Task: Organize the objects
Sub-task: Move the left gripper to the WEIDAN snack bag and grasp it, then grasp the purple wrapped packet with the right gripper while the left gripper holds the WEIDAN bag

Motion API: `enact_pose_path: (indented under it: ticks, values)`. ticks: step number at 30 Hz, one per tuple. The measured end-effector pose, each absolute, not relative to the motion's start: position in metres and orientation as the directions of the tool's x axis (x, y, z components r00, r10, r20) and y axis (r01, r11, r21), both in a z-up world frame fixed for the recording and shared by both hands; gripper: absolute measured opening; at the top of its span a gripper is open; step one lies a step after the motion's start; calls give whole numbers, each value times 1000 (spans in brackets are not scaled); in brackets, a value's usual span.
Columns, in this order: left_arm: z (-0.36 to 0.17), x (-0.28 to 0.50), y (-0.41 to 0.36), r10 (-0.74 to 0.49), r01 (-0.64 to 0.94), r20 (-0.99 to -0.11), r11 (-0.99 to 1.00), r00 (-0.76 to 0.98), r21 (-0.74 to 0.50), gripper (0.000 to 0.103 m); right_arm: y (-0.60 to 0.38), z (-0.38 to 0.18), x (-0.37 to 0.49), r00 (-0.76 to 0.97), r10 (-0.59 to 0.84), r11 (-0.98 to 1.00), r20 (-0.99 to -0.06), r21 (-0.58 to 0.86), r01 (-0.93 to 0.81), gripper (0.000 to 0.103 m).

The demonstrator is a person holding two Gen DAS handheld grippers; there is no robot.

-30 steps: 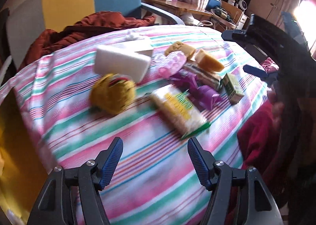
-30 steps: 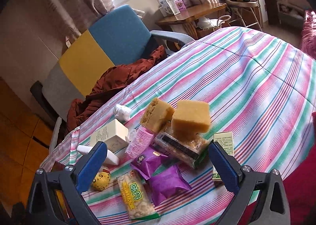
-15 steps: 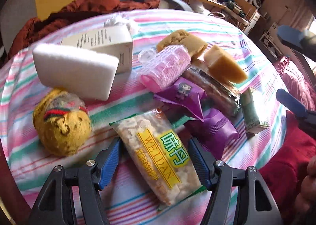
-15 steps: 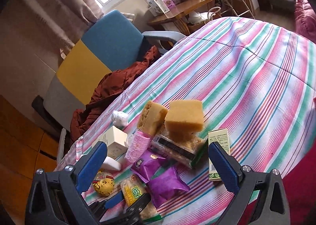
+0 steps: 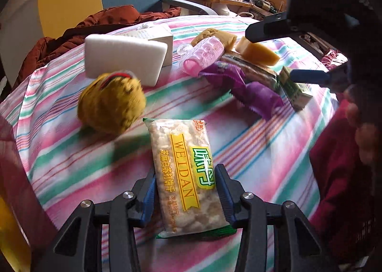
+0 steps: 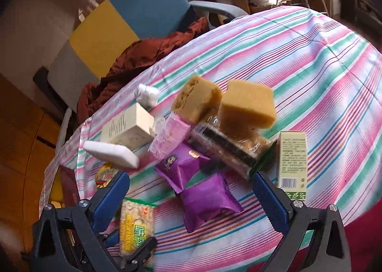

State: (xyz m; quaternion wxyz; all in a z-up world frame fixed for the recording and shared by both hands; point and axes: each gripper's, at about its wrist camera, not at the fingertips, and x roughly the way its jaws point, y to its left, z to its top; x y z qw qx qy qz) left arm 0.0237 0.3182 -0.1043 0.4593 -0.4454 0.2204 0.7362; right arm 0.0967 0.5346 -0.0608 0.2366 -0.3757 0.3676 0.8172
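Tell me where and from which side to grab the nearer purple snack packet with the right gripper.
Grip the nearer purple packet across its puffy middle, coming down from above with the right gripper. It lies flat on the striped cloth, so its flat crimped ends probably offer poorer hold.

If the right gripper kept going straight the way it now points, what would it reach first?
Most likely the nearer purple snack packet, lying on the striped tablecloth between the right gripper's open fingers; depth is hard to judge.
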Motion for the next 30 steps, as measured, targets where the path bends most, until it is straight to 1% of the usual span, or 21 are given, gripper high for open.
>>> enact_pose_path:
  ticks: [3, 6, 9, 10, 13, 15, 16, 18, 22, 25, 26, 28, 30]
  values:
    - [-103, 24, 296, 491, -870, -855, -482, -167, -107, 46, 533, -67, 93, -573, 108, -623, -812, 394, -675, 103]
    - [-102, 23, 279, 499, -864, -852, -488, -155, -128, 46, 529, -75, 85, -514, 115, -645, -850, 330, -690, 103]
    - [-102, 24, 263, 505, -857, -850, -496, -152, -141, 45, 521, -82, 73, -484, 92, -687, -870, 297, -663, 103]
    - [-101, 24, 258, 506, -854, -849, -499, -150, -147, 45, 517, -82, 70, -499, 68, -706, -864, 312, -636, 103]
    - [-101, 26, 253, 506, -851, -850, -503, -148, -151, 45, 502, -90, 59, -516, -75, -743, -854, 392, -542, 103]
    - [-101, 28, 249, 506, -850, -850, -504, -148, -153, 45, 494, -91, 54, -542, -167, -744, -824, 466, -478, 103]
    - [-101, 28, 245, 508, -849, -849, -505, -146, -156, 45, 493, -90, 54, -556, -189, -741, -809, 489, -460, 103]
    - [-102, 27, 243, 510, -847, -848, -507, -144, -161, 45, 494, -88, 59, -565, -160, -736, -809, 479, -478, 103]
    - [-103, 27, 247, 512, -846, -847, -508, -144, -162, 45, 499, -86, 64, -544, -55, -729, -837, 406, -551, 103]
    - [-104, 27, 246, 515, -847, -845, -505, -143, -165, 45, 487, -82, 54, -503, 21, -793, -864, 292, -535, 103]
    - [-103, 26, 244, 517, -846, -845, -505, -138, -170, 45, 483, -83, 50, -481, 33, -817, -876, 254, -518, 101]
    - [-104, 25, 245, 520, -845, -844, -505, -132, -179, 45, 476, -88, 39, -413, 102, -856, -905, 131, -500, 100]
    - [-104, 25, 245, 522, -844, -843, -504, -131, -181, 45, 475, -93, 32, -371, 151, -873, -916, 53, -485, 99]
